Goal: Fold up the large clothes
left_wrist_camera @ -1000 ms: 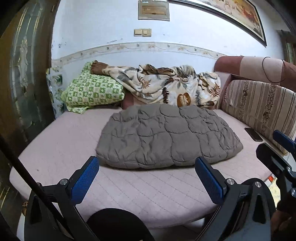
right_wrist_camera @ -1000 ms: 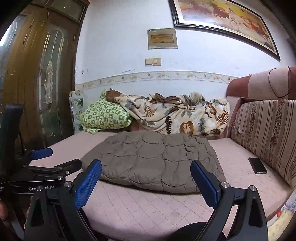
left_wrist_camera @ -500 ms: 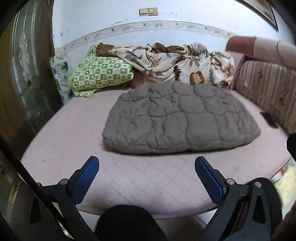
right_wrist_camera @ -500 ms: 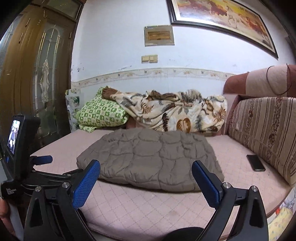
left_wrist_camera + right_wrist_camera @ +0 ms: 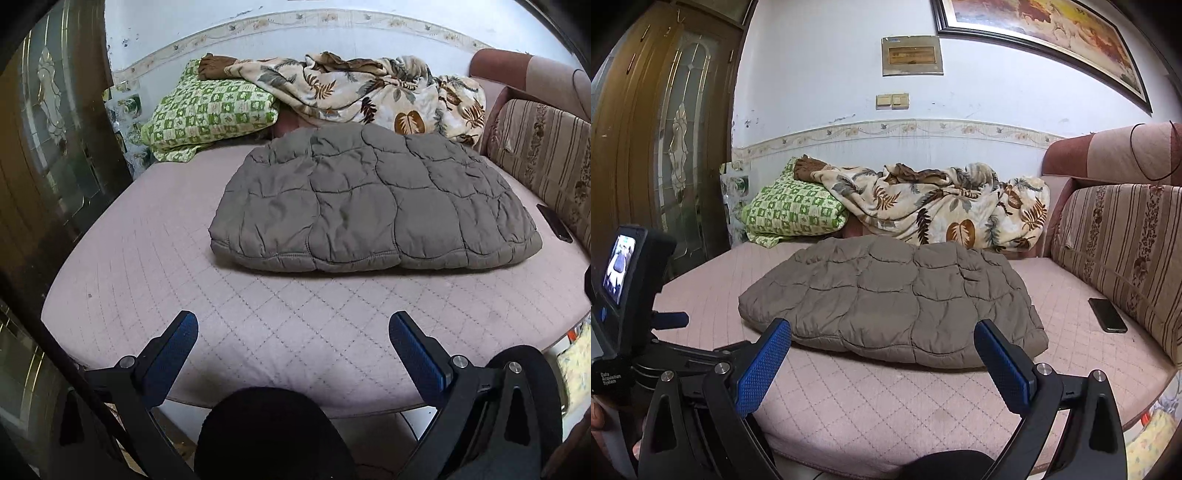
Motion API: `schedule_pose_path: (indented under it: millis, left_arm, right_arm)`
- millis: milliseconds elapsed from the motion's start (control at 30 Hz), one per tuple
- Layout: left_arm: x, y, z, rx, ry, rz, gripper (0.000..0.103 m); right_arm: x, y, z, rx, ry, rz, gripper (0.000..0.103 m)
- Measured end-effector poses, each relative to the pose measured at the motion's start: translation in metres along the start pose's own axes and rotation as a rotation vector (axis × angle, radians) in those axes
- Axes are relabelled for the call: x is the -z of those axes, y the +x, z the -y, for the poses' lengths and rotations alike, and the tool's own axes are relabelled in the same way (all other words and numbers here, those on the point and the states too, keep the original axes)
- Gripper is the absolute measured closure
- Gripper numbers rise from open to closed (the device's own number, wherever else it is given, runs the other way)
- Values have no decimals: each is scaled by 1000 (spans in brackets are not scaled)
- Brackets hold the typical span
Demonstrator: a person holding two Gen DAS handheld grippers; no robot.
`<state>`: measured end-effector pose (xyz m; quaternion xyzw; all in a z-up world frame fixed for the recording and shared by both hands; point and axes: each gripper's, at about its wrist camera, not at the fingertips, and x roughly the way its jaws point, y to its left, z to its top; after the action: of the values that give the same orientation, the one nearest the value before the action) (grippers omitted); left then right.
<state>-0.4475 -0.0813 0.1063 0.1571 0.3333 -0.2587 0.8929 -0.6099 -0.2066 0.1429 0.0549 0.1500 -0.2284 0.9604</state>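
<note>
A grey-brown quilted puffy garment (image 5: 369, 201) lies folded flat in the middle of the pink mattress (image 5: 147, 258); it also shows in the right wrist view (image 5: 894, 299). My left gripper (image 5: 293, 332) is open and empty, above the mattress's front edge, short of the garment. My right gripper (image 5: 882, 341) is open and empty, just in front of the garment's near hem. The left gripper's body (image 5: 635, 306) shows at the left of the right wrist view.
A green checked pillow (image 5: 210, 110) and a leaf-print blanket (image 5: 365, 92) lie at the back by the wall. A striped sofa back (image 5: 1126, 251) runs along the right. A black phone (image 5: 1107, 314) lies on the mattress beside it. A wooden door (image 5: 646, 147) stands at the left.
My left gripper has risen and tilted down, so the garment and mattress now fill more of its view. My right gripper has shifted slightly. Both stay open.
</note>
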Motion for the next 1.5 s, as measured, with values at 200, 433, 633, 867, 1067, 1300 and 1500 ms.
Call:
schedule_pose_path:
  millis: [200, 433, 633, 867, 1067, 1300, 1500]
  left_arm:
    - [-3, -5, 0, 6, 8, 6, 0]
    - [-25, -20, -6, 4, 7, 47, 0]
    - [-52, -48, -15, 0, -32, 125, 0]
    - [-59, -67, -10, 9, -29, 155, 0]
    - [-58, -68, -8, -3, -28, 146, 0]
    - [-58, -61, -11, -4, -44, 123, 0]
    - [-57, -60, -12, -2, -45, 120, 0]
  right_arm:
    - [-7, 1, -4, 5, -28, 18, 2]
    - [-38, 2, -2, -13, -2, 60, 2]
    - [-73, -11, -7, -36, 9, 124, 2]
    - [-76, -28, -16, -40, 2, 160, 1]
    - [-74, -25, -14, -34, 21, 137, 1]
    - [-74, -24, -16, -32, 11, 128, 1]
    - [-74, -23, -15, -31, 10, 124, 1]
